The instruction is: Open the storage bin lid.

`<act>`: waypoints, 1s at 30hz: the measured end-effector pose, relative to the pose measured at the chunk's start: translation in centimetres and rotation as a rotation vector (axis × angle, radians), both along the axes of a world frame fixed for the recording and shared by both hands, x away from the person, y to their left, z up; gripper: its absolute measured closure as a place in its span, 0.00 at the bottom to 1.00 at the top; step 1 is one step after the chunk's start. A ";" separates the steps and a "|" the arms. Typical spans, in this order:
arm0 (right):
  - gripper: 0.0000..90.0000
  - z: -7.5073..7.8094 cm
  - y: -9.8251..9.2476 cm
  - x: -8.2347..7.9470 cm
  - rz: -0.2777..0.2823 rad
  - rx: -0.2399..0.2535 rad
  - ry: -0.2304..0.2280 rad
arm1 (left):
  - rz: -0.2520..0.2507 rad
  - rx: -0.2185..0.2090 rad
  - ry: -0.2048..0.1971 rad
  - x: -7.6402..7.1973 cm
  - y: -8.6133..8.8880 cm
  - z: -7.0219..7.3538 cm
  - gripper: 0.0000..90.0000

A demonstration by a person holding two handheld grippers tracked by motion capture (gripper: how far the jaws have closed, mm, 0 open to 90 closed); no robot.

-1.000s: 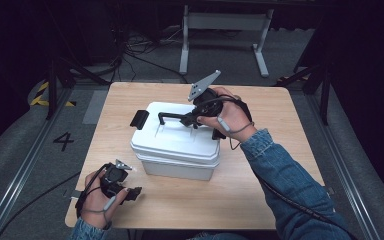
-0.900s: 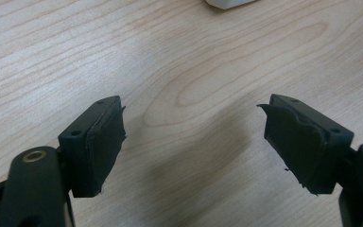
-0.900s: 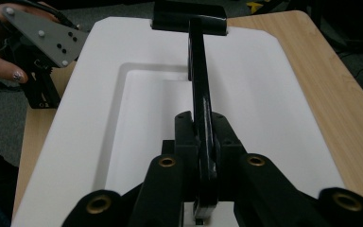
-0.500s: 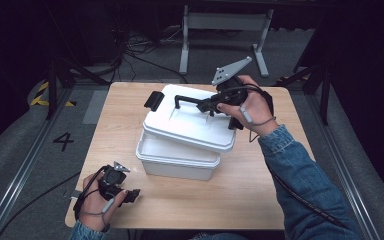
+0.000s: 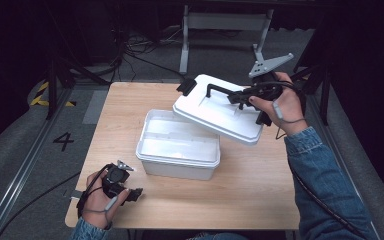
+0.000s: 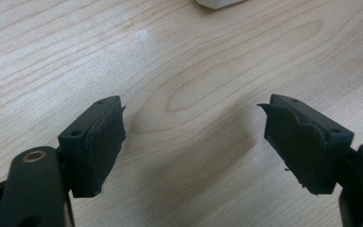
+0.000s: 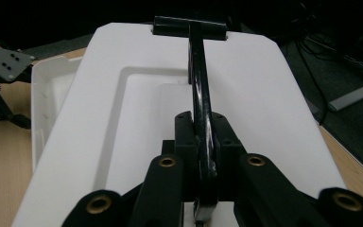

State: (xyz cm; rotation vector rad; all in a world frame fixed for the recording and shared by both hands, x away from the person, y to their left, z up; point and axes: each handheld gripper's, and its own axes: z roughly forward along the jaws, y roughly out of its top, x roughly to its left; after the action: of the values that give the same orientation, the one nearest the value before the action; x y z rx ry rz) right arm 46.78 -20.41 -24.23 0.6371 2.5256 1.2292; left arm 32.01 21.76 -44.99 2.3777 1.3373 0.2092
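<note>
High view: a white lid is held tilted in the air above the right half of the wooden table, its lower edge overlapping the far right corner of an open white box that stands near the middle of the table. The lid is carried by its black handle, on which the right gripper is clamped, with the person's right hand wrapped around the gripper body and a denim sleeve running down to the bottom edge. A black latch is seen at the far left end of the lid. The box is seen to be uncovered, its pale interior exposed. At the near left corner of the table the left gripper is held low by the left hand, well apart from the box. In the left gripper view, the two black jaws are spread wide with bare wood grain between their pads, nothing being held, and a corner of the white box is visible at the top edge. In the right gripper view, the jaws are closed tightly on the black handle, which runs away along the top of the white lid to a crossbar at its far end; the open box lies below to the left.
</note>
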 end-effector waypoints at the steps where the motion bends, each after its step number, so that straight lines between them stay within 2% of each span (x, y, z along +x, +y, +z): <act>1: 0.94 -0.1 -0.6 0.1 -0.014 0.002 0.001 | -0.007 0.001 0.002 0.1 0.0 0.0 0.24; 4: 0.94 -0.4 -2.3 0.2 -0.055 0.004 0.009 | -0.001 -0.002 0.004 0.1 -0.1 -0.1 0.24; 5: 0.94 -0.4 -2.3 0.2 -0.055 0.004 0.009 | 0.000 -0.002 0.006 0.1 -0.1 -0.1 0.24; 7: 0.94 -0.9 -4.2 0.3 -0.103 0.003 0.018 | -0.004 -0.003 0.003 0.3 -0.3 -0.1 0.24; 8: 0.94 -0.9 -4.2 0.3 -0.103 0.003 0.018 | -0.004 -0.003 0.003 0.3 -0.3 -0.1 0.24; 13: 0.94 -2.4 -7.6 0.7 -0.190 0.002 0.036 | -0.018 0.008 0.009 0.5 -0.7 -0.1 0.24; 17: 0.94 -3.3 -8.8 0.9 -0.225 -0.003 0.046 | -0.021 0.011 0.008 0.6 -0.7 -0.1 0.24; 23: 0.94 -5.9 -11.2 1.6 -0.292 -0.013 0.081 | -0.004 0.002 0.000 0.4 -0.3 0.0 0.24; 30: 0.94 -8.5 -12.9 2.4 -0.334 -0.020 0.112 | 0.001 0.007 -0.003 0.3 -0.1 0.0 0.24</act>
State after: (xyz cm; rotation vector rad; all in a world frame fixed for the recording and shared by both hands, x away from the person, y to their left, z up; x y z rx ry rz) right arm 49.15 -33.27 -32.78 1.0975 2.3847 1.0729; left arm 32.29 21.62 -44.99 2.3812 1.3381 0.2182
